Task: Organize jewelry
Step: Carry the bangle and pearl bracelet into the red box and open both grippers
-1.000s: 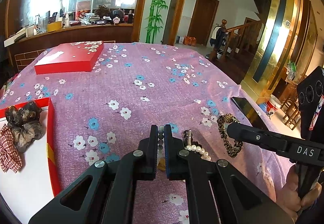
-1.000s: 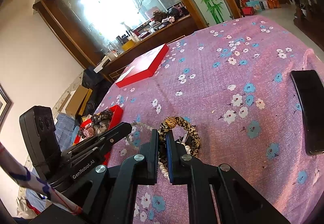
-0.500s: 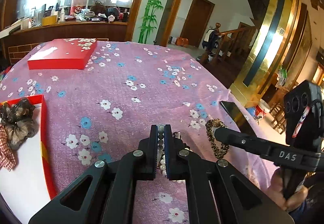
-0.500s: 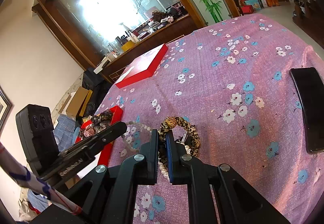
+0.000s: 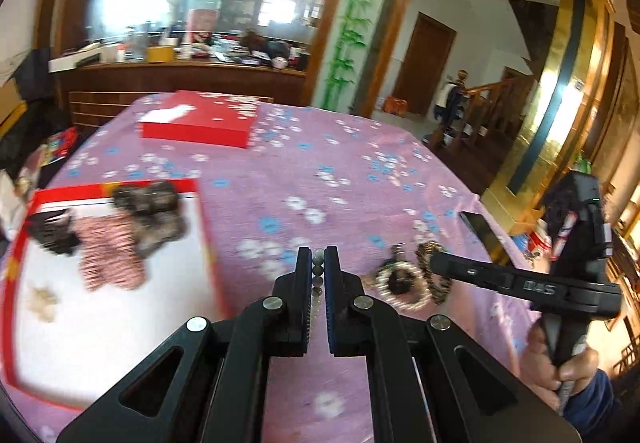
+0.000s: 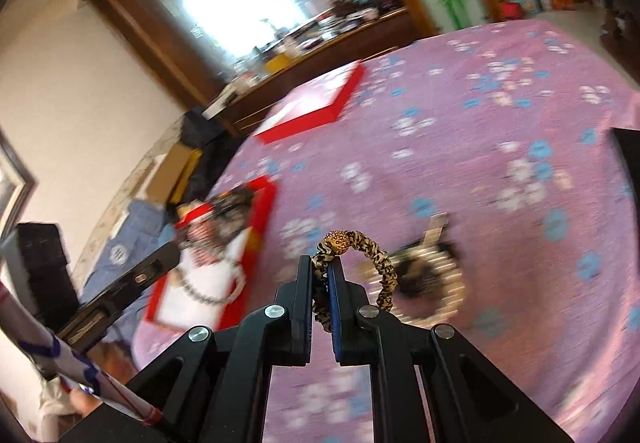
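Beads sit clamped in your left gripper; your right gripper pinches the leopard scrunchie above the cloth.

Both claws have lifted their jewelry toward the red tray.

Left gripper clamped; right gripper clamped, both angled downward.
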Motion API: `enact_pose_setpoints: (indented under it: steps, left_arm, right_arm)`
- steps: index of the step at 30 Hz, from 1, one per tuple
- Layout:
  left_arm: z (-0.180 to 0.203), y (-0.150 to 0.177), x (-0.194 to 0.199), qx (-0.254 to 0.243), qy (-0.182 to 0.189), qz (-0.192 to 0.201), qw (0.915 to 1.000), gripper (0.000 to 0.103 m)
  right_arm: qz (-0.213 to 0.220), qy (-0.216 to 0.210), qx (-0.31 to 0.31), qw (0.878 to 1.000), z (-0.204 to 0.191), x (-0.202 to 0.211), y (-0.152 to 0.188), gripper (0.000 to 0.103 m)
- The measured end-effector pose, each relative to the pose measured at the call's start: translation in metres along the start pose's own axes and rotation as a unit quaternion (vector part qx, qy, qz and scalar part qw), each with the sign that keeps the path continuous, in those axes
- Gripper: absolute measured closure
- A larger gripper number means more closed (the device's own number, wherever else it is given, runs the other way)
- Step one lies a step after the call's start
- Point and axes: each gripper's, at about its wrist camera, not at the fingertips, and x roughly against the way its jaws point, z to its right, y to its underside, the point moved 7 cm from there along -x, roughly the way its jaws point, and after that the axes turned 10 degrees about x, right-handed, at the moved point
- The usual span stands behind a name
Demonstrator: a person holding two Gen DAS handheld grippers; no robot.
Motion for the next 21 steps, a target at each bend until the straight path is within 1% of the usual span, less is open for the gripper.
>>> enact_pose_setpoints:
  steps: [1,4,5,10,16,21]
  left_arm:
    - [-0.012,-0.001,0.007,0.004,-0.011,0.005,0.9999,0.098]
    - [-0.042,-0.004,0.018,0.022,-0.028,0.012,0.9993,0.098]
    - [-0.056,-0.004,0.024,0.032,-0.036,0.015,0.9987,0.098]
    - [-0.099,-0.007,0.035,0.060,-0.059,0.023,0.9962,0.098]
    - [-0.140,-0.015,0.037,0.086,-0.078,0.025,0.9929,0.098]
    - [-0.169,-0.019,0.027,0.103,-0.099,0.020,0.9896,0.098]
  right_arm:
    - [-0.005,-0.010,0.009,1.000,-0.015,-0.004,-0.001,0.095]
    - [-0.021,-0.036,0.031,0.999,-0.052,-0.018,-0.003,0.095]
    - [-0.026,-0.040,0.039,0.998,-0.063,-0.023,-0.003,0.095]
    - [-0.049,-0.063,0.065,0.995,-0.105,-0.051,-0.007,0.094]
    - [-0.073,-0.076,0.077,0.991,-0.135,-0.093,-0.015,0.094]
    - [-0.100,-0.058,0.084,0.990,-0.140,-0.134,-0.014,0.094]
